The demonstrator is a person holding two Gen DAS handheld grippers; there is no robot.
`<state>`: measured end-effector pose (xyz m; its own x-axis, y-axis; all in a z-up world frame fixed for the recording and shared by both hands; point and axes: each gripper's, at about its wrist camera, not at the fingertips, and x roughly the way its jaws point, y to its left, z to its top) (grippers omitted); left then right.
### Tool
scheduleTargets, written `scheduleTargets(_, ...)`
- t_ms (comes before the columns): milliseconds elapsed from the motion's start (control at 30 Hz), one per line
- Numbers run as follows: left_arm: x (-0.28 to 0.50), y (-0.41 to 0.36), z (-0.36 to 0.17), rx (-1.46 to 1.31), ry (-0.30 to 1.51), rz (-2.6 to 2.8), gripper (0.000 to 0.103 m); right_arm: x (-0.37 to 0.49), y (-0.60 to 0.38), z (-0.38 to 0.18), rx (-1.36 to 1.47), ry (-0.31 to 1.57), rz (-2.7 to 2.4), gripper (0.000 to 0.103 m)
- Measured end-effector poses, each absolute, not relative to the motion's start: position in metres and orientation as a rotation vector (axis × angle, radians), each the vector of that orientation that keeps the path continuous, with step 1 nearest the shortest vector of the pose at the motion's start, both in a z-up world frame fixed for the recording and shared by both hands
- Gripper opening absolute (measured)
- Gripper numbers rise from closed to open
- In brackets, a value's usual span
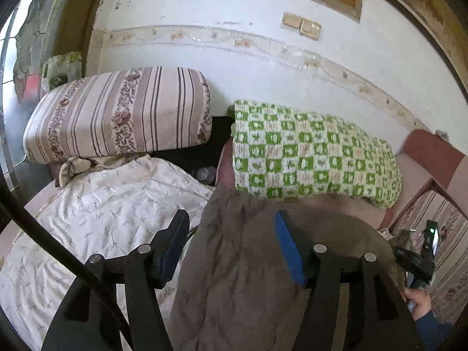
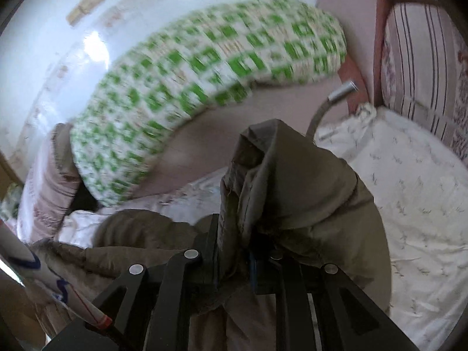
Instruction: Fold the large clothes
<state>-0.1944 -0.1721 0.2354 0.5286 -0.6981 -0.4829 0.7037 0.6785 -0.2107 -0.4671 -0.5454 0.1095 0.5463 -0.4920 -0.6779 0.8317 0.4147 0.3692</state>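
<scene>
A grey-brown padded garment lies spread on the bed below my left gripper. That gripper stands open above it, blue pads apart, nothing between them. In the right wrist view my right gripper is shut on a bunched fold of the same garment, which rises in a hooded peak over the fingers and hides their tips. The right gripper's body and the hand holding it show at the right edge of the left wrist view.
A green-and-white checked quilt lies rolled against the wall. A striped floral pillow sits at the left. A white printed bedsheet covers the mattress. A flexible metal lamp neck curves up near the reddish headboard.
</scene>
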Motion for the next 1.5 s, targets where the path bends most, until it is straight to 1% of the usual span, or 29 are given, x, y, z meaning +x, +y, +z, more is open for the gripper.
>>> scheduleTargets(67,-0.196,-0.187,0.22,0.058,0.598,-0.854,0.06,-0.466,-0.555,0.097,0.785,0.528,-0.873,0.021)
scheduleTargets(133,-0.203,-0.209,0.2,0.111,0.633,-0.892,0.06,-0.471,-0.565,0.088,0.839,0.52,-0.856,0.026)
scheduleTargets(167,-0.208,-0.222,0.186,0.147,0.656,-0.917,0.06,-0.474,-0.567,0.088,0.859,0.51,-0.832,0.033)
scheduleTargets(200,-0.215,-0.238,0.17,0.188,0.674,-0.947,0.06,-0.478,-0.567,0.089,0.871,0.501,-0.803,0.041)
scheduleTargets(233,-0.221,-0.251,0.156,0.228,0.682,-0.956,0.06,-0.482,-0.565,0.091,0.877,0.49,-0.779,0.045)
scheduleTargets(300,-0.233,-0.272,0.131,0.311,0.677,-0.955,0.06,-0.5,-0.558,0.102,0.892,0.443,-0.735,0.058)
scheduleTargets(367,-0.237,-0.287,0.111,0.365,0.659,-0.933,0.06,-0.515,-0.549,0.113,0.877,0.413,-0.717,0.061)
scheduleTargets(433,-0.235,-0.297,0.094,0.386,0.663,-0.908,0.06,-0.527,-0.536,0.12,0.841,0.416,-0.702,0.062)
scheduleTargets(533,-0.223,-0.3,0.082,0.354,0.694,-0.884,0.063,-0.523,-0.511,0.114,0.731,0.505,-0.692,0.062)
scheduleTargets(633,-0.212,-0.302,0.074,0.333,0.732,-0.857,0.069,-0.501,-0.489,0.096,0.561,0.621,-0.727,0.061)
scheduleTargets(667,-0.21,-0.305,0.071,0.338,0.742,-0.849,0.071,-0.493,-0.487,0.087,0.54,0.651,-0.728,0.061)
scheduleTargets(833,-0.201,-0.319,0.061,0.366,0.761,-0.829,0.075,-0.46,-0.495,0.042,0.453,0.78,-0.791,0.062)
scheduleTargets(967,-0.19,-0.333,0.054,0.381,0.78,-0.799,0.081,-0.455,-0.511,0.028,0.503,0.792,-0.811,0.062)
scheduleTargets(1033,-0.192,-0.335,0.056,0.404,0.785,-0.771,0.081,-0.456,-0.513,0.031,0.521,0.809,-0.819,0.062)
scheduleTargets(1067,-0.195,-0.332,0.059,0.408,0.778,-0.76,0.079,-0.459,-0.511,0.037,0.527,0.806,-0.831,0.061)
scheduleTargets(1133,-0.207,-0.315,0.073,0.387,0.76,-0.773,0.071,-0.473,-0.499,0.055,0.555,0.749,-0.83,0.061)
scheduleTargets(1200,-0.22,-0.287,0.088,0.326,0.741,-0.798,0.071,-0.49,-0.474,0.078,0.56,0.674,-0.802,0.061)
scheduleTargets(1367,-0.254,-0.224,0.104,0.254,0.734,-0.787,0.071,-0.503,-0.417,0.104,0.551,0.643,-0.756,0.061)
scheduleTargets(1500,-0.275,-0.187,0.102,0.22,0.726,-0.74,0.071,-0.497,-0.374,0.11,0.521,0.63,-0.743,0.054)
